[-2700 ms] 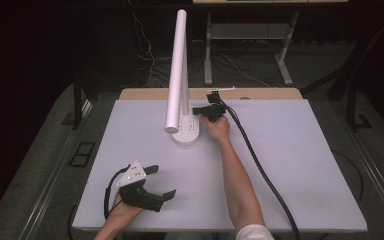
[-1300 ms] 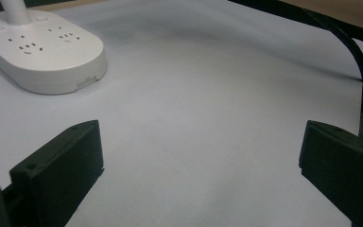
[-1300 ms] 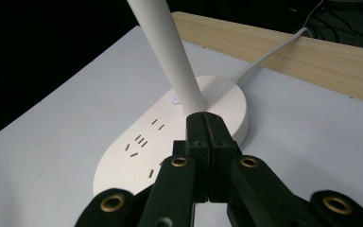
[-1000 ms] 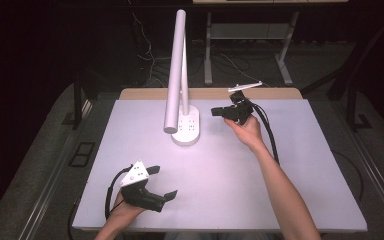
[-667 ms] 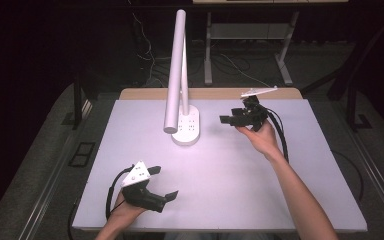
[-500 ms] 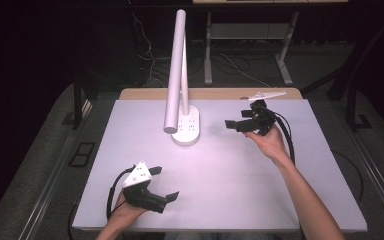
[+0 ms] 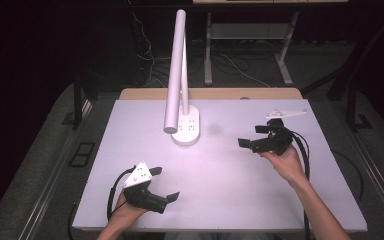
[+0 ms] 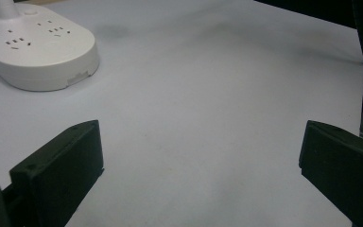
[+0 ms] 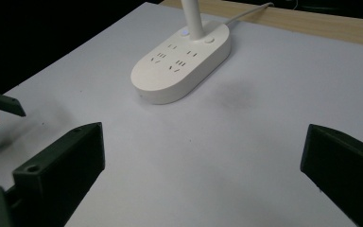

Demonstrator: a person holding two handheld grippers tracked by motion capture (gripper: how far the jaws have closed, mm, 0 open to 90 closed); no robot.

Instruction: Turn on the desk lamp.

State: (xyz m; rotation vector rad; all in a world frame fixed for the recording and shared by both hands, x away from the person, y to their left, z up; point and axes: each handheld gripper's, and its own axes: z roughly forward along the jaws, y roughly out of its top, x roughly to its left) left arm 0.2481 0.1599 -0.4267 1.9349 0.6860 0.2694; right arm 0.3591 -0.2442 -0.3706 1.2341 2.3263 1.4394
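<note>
Both the left tool (image 7: 162, 185) and right tool (image 7: 254, 136) gape wide, empty, over the counter (image 7: 230, 190) near the lamp (image 7: 182, 122).

Bright lamp-lit table (image 7: 290, 200), dark surroundings, soft focus

A flat, pale white rectangular worktop (image 7: 220, 195) carries the scene, with a strip of light wood showing along its far edge. On it, toward the far side and a little left of centre, sits a white oval plastic lamp base (image 7: 186, 129) with rows of socket slots on its top; a white tubular lamp arm (image 7: 176, 65) rises from the base's far end. A faint grey smudge (image 7: 211, 129) marks the surface just right of the base.
</note>
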